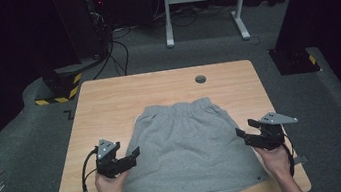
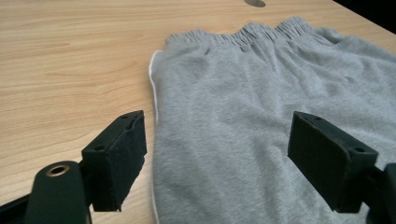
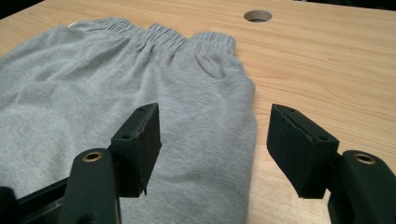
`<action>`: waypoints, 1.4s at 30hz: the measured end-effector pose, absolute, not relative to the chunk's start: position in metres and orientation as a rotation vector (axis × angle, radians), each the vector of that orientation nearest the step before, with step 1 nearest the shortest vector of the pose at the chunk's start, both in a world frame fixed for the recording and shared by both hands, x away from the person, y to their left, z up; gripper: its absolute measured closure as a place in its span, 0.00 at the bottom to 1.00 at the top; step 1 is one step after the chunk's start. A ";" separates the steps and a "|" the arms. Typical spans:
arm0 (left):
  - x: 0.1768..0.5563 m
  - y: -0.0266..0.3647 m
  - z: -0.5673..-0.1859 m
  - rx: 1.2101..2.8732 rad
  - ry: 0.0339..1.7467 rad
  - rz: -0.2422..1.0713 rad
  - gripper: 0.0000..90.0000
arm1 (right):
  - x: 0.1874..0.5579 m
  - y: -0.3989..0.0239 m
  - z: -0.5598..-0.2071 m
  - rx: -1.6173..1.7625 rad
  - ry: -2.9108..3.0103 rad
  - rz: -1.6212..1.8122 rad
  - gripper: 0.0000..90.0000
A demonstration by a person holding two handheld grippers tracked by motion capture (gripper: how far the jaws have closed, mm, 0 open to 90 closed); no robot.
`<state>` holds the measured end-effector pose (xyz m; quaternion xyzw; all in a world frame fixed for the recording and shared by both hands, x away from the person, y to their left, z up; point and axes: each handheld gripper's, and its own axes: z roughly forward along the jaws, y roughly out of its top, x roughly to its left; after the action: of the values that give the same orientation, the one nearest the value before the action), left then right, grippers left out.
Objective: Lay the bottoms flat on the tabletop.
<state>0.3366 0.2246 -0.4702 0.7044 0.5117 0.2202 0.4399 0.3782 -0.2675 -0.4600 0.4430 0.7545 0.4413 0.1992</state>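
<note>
A pair of grey sweat shorts (image 1: 188,149) lies flat on the wooden table (image 1: 109,104), elastic waistband away from me, hems at the near edge. My left gripper (image 1: 134,155) is open at the shorts' left side seam; in the left gripper view its jaws straddle that edge of the shorts (image 2: 233,107), one pad (image 2: 119,156) over bare wood, the other over fabric. My right gripper (image 1: 239,134) is open at the right side seam, and in the right gripper view its jaws frame the right edge of the shorts (image 3: 201,102). Neither holds anything.
A round cable hole (image 1: 200,79) sits in the table behind the waistband. Bare wood runs along the left, right and far sides. Beyond the table are a dark floor, black stands with hazard-striped bases (image 1: 59,89) and a white desk frame (image 1: 203,0).
</note>
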 end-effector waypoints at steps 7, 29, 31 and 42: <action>0.335 0.235 -0.469 1.727 1.292 0.559 0.22 | 0.376 -0.275 -0.459 1.249 2.077 1.237 0.40; 0.327 0.271 -0.481 1.683 1.395 0.585 0.23 | 0.376 -0.303 -0.475 1.375 2.011 1.203 0.45; 0.327 0.273 -0.482 1.686 1.399 0.587 0.23 | 0.377 -0.304 -0.478 1.395 2.008 1.193 0.45; 0.328 0.281 -0.498 1.697 1.468 0.594 0.24 | 0.377 -0.313 -0.492 1.457 1.994 1.146 0.48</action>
<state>0.3284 0.2813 -0.4983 0.6705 0.5801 0.2347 0.3985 0.3770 -0.3134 -0.4924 0.5236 0.7164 0.4116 0.2078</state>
